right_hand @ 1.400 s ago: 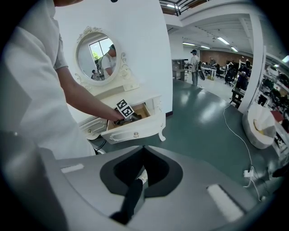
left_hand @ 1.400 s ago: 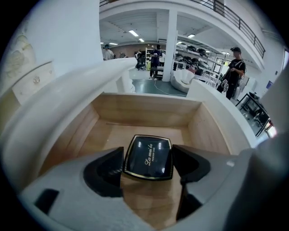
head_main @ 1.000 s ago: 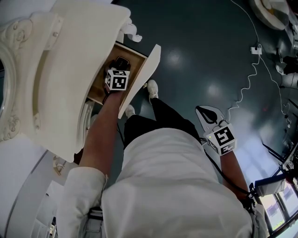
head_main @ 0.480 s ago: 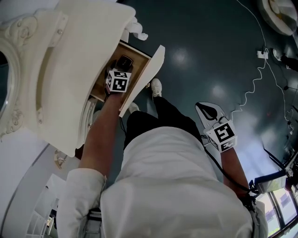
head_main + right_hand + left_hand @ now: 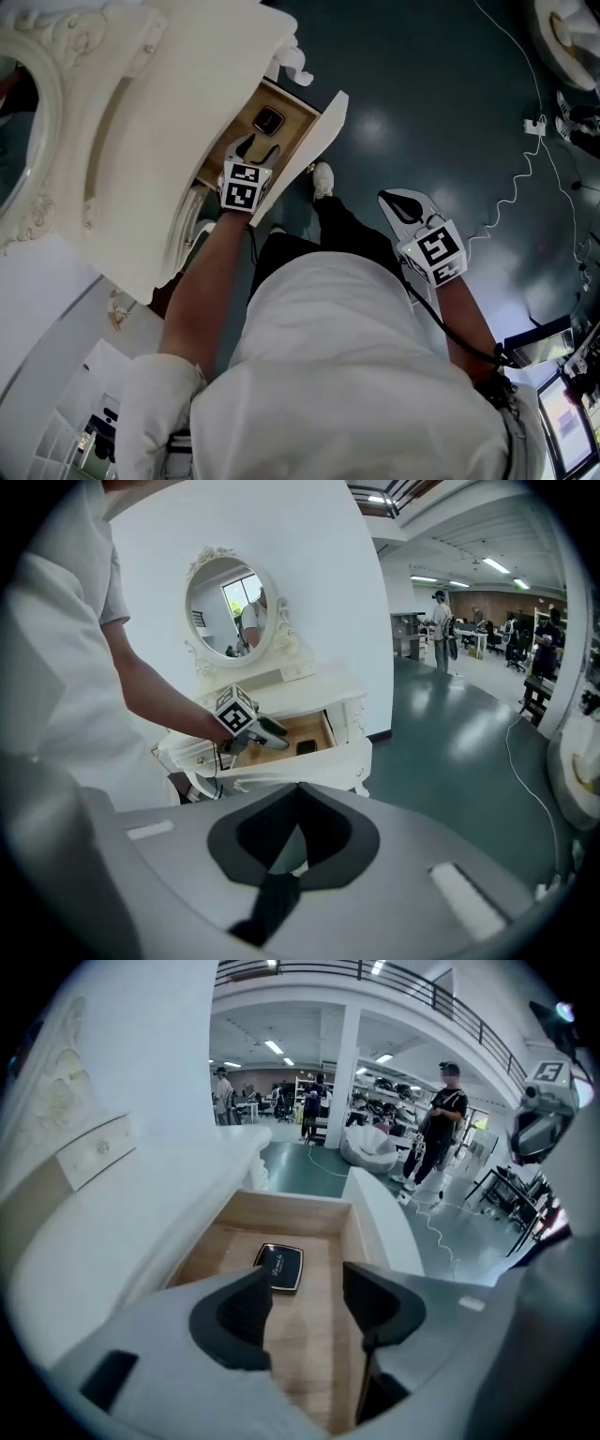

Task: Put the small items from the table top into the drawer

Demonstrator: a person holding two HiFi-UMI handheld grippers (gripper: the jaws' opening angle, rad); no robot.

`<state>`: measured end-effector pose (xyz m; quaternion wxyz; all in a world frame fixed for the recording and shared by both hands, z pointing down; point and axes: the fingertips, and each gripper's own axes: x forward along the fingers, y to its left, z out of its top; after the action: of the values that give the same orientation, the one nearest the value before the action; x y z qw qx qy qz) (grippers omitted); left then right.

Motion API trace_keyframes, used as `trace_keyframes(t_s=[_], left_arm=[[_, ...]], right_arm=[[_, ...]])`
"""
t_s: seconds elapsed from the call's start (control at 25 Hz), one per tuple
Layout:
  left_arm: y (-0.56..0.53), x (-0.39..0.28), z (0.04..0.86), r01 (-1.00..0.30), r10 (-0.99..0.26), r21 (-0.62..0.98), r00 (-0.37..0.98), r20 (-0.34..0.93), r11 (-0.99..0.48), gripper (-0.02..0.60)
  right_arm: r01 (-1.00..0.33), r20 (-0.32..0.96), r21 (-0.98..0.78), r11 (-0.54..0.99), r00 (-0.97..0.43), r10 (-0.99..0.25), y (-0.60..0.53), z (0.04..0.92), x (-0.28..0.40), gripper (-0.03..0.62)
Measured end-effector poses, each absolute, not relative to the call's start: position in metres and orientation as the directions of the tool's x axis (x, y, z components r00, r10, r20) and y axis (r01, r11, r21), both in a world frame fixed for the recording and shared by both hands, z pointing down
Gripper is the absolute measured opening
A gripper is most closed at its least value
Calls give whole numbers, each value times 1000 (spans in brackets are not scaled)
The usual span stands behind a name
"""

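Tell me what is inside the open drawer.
One small black case lies flat on the wooden bottom of the drawer. The left gripper, its jaws just now closing partway with nothing between them, covers the near end, so anything there is hidden.

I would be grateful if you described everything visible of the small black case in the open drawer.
The black case is flat and squarish with rounded corners, a thin pale rim around its lid and small light lettering too fine to read. It lies flat on the wooden floor of the drawer, nearer the end wall farthest from the left gripper, touching no wall. Only that floor touches it; the gripper's jaws, apart and empty though they have just been closing, are clear of it.
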<state>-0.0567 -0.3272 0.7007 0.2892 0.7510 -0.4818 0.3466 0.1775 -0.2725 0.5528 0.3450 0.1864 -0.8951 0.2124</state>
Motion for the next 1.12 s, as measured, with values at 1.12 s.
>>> trace_keyframes(t_s=[1.12], left_arm=[[11, -100, 469, -802, -667, 293, 596, 447, -520, 2]], right_arm=[[-291, 605, -102, 951, -777, -172, -43, 495, 5, 2]])
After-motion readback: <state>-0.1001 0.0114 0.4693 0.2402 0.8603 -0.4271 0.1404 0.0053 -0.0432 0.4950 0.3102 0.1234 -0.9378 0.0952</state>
